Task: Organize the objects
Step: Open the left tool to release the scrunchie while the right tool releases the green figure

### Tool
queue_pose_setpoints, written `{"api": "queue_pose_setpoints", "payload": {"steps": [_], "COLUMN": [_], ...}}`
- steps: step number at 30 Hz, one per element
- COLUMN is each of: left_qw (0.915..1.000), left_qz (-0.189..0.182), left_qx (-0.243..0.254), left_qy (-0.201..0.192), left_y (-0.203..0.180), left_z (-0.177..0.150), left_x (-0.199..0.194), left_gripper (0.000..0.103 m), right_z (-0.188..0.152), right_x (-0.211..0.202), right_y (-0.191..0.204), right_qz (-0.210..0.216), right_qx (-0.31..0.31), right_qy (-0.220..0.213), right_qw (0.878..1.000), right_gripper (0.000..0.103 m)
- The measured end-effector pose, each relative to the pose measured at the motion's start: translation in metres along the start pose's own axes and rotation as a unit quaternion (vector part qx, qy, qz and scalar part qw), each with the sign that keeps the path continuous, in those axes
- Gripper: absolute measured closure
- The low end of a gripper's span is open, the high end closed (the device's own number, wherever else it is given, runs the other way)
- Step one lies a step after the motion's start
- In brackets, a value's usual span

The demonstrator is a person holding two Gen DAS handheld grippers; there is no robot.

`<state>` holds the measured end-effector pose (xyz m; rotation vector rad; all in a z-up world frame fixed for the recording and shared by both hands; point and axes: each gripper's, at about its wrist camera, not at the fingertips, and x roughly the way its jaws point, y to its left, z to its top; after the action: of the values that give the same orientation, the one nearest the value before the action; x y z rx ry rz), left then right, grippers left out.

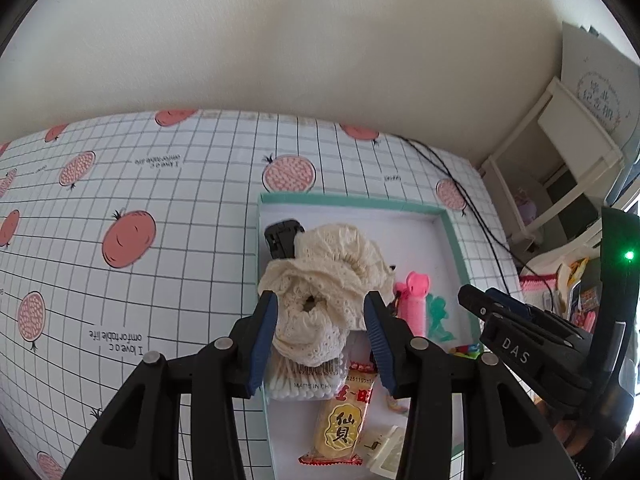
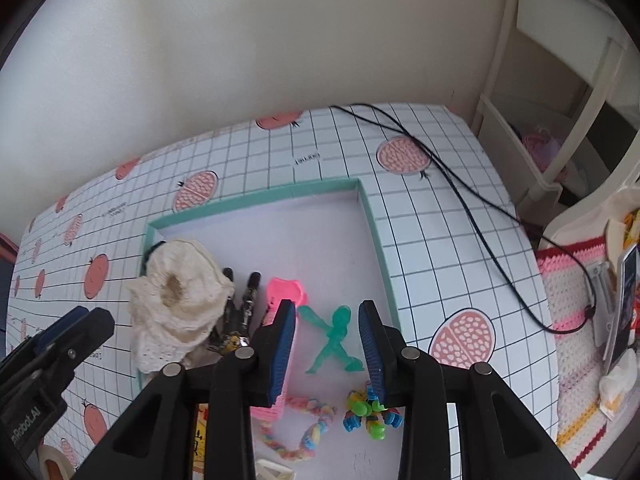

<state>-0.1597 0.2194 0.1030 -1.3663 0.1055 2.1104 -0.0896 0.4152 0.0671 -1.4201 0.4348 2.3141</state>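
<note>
The cream lace scrunchie (image 1: 320, 292) sat in the teal-rimmed tray (image 1: 450, 232), piled over a cotton swab box (image 1: 302, 384) – left gripper (image 1: 322, 336) hung above it, fingers released. Right gripper (image 2: 328, 354) was also let go, empty, over the green figure (image 2: 334, 336) beside a pink toy (image 2: 286, 290)

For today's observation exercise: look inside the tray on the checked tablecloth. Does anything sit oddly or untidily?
Yes. The cream lace scrunchie lies crumpled on top of other things, covering part of a black clip and the cotton swab box. Nothing looks spilled or broken. Both grippers, left and right, stand open above the tray.
</note>
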Motion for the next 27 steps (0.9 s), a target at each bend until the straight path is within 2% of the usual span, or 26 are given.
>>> {"api": "queue_pose_setpoints", "payload": {"steps": [6, 9, 14, 16, 18, 23, 26, 27], "left_qw": [0.9998, 0.9996, 0.9985, 0.9980, 0.9974, 0.9956, 0.9936, 0.9932], "left_qz": [0.014, 0.023, 0.042, 0.051, 0.058, 0.076, 0.091, 0.093], "left_qx": [-0.011, -0.018, -0.033, -0.038, -0.043, -0.056, -0.066, -0.069], "left_qy": [-0.002, -0.003, 0.003, 0.001, -0.001, -0.004, -0.009, -0.011], "left_y": [0.009, 0.015, 0.027, 0.031, 0.036, 0.048, 0.056, 0.058], "left_z": [0.001, 0.001, -0.002, -0.003, -0.002, -0.001, -0.001, -0.001], "left_x": [0.001, 0.005, 0.012, 0.013, 0.013, 0.015, 0.014, 0.014], "left_gripper": [0.055, 0.050, 0.049, 0.045, 0.033, 0.028, 0.018, 0.018], "right_z": [0.001, 0.000, -0.003, -0.003, -0.004, -0.004, -0.004, -0.004], "right_x": [-0.005, -0.001, 0.006, 0.007, 0.006, 0.007, 0.007, 0.007], "right_y": [0.008, 0.010, 0.016, 0.018, 0.020, 0.022, 0.024, 0.025], "right_qz": [0.000, 0.003, 0.011, 0.015, 0.019, 0.029, 0.034, 0.035], "right_qx": [-0.011, -0.011, -0.020, -0.021, -0.023, -0.025, -0.025, -0.026], "right_qy": [-0.004, 0.001, 0.007, 0.006, 0.004, 0.001, -0.001, -0.002], "right_qw": [1.000, 1.000, 1.000, 1.000, 1.000, 0.999, 0.999, 0.999], "right_gripper": [0.067, 0.065, 0.052, 0.041, 0.037, 0.023, 0.014, 0.010]}}
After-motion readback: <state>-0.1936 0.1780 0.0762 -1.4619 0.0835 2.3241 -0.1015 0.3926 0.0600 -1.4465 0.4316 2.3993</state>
